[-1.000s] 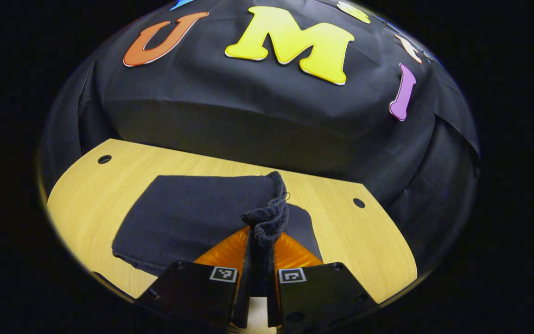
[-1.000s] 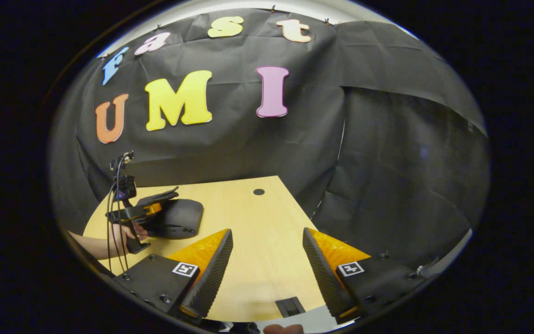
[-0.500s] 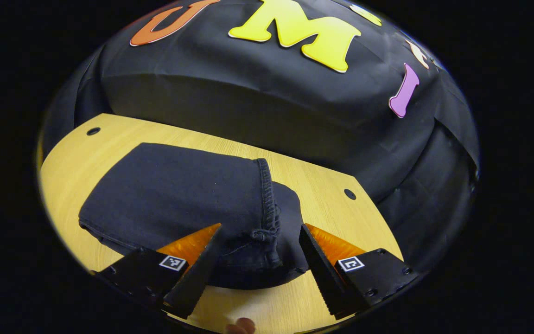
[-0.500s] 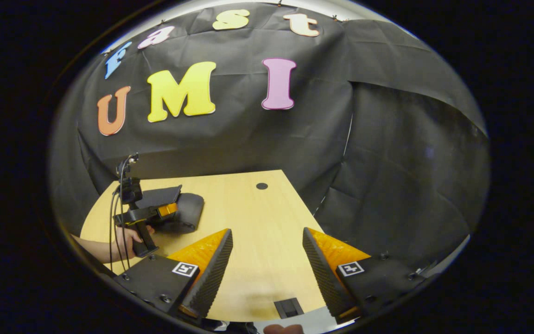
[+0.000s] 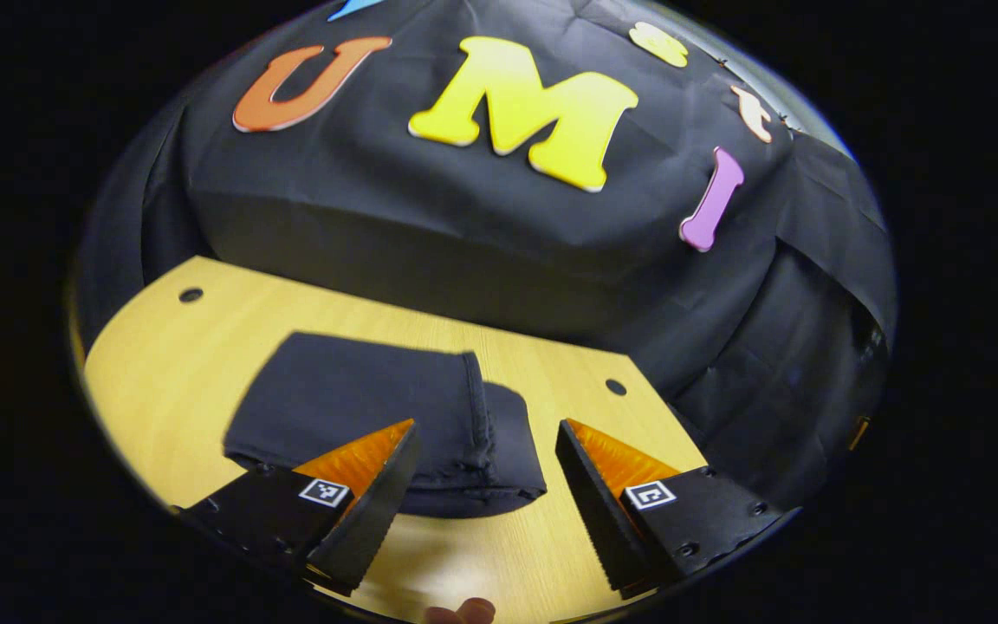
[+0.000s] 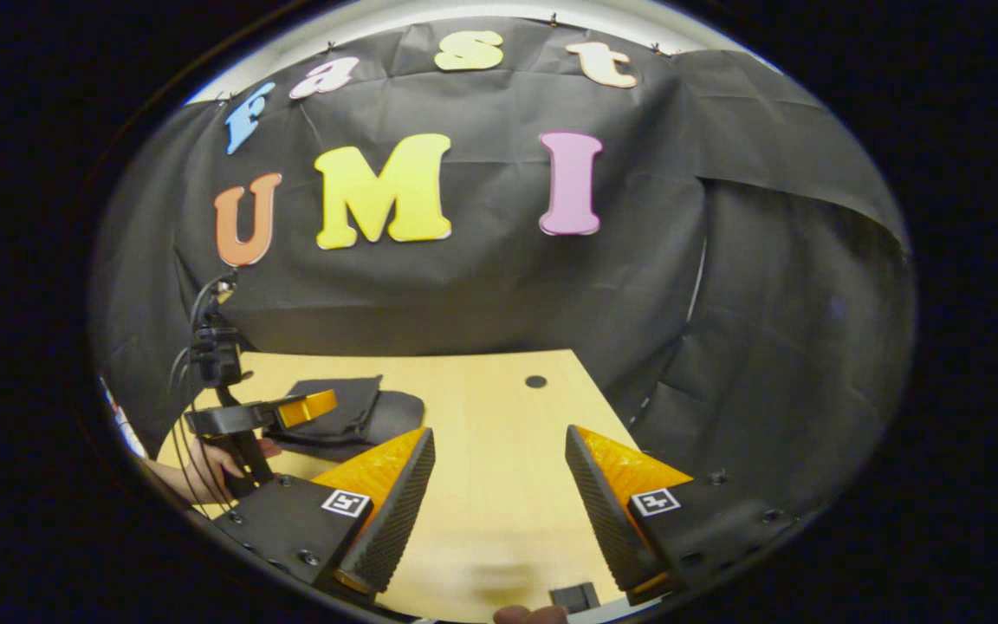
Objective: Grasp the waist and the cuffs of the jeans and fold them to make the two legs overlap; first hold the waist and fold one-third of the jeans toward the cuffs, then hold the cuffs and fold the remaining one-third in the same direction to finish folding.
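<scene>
The dark jeans (image 5: pixel 378 412) lie folded into a compact stack on the wooden table (image 5: pixel 204 347), the cuff hem running across the top near the right end. My left gripper (image 5: pixel 482 468) hangs open just above and in front of the stack, nothing between its fingers. In the right gripper view the jeans (image 6: pixel 352 416) lie at the left of the table (image 6: pixel 499 433), with the left gripper (image 6: pixel 278 412) and the hand holding it beside them. My right gripper (image 6: pixel 499 481) stands open over bare table, well to the right of the jeans.
Round holes mark the tabletop's corners (image 5: pixel 191 295) (image 5: pixel 615 386) (image 6: pixel 535 381). The black cloth wall (image 5: pixel 499 243) closes off the table's far side. Bare wood stretches right of the jeans (image 6: pixel 508 485). A fingertip (image 5: pixel 464 611) shows at the bottom edge.
My left gripper opened and let go of the cuffs, which dropped onto the folded stack; it then drew back and up. The right gripper stayed open and shifted slightly.
</scene>
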Demonstrator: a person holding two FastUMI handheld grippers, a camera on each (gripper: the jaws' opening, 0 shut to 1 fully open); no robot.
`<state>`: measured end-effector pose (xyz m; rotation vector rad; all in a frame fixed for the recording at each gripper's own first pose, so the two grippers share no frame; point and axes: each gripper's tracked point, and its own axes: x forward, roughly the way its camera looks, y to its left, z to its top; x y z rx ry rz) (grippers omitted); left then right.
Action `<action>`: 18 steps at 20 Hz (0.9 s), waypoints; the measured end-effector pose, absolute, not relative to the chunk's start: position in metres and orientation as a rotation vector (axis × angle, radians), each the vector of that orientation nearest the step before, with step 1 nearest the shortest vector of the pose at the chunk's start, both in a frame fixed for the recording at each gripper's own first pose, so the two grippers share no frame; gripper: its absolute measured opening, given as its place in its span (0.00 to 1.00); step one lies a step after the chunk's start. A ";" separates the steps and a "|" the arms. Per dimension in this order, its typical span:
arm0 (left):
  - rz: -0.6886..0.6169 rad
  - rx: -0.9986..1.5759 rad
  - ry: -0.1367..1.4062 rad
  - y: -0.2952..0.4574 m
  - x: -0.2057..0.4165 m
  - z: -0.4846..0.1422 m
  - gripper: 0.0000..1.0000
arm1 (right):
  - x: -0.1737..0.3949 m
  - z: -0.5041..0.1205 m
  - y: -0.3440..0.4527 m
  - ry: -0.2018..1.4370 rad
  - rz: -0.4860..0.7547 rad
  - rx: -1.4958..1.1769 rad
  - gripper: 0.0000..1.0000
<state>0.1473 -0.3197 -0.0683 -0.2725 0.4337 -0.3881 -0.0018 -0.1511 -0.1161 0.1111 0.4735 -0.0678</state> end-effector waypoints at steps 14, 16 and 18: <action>-0.160 -0.099 -0.016 -0.154 0.096 0.140 0.98 | 0.073 -0.024 0.007 0.154 0.105 0.045 0.92; -0.134 -0.115 -0.004 -0.138 0.087 0.137 0.98 | 0.072 -0.018 0.016 0.126 0.099 0.031 0.93; -0.104 -0.130 0.006 -0.124 0.078 0.135 0.98 | 0.073 -0.019 0.026 0.129 0.103 0.031 0.92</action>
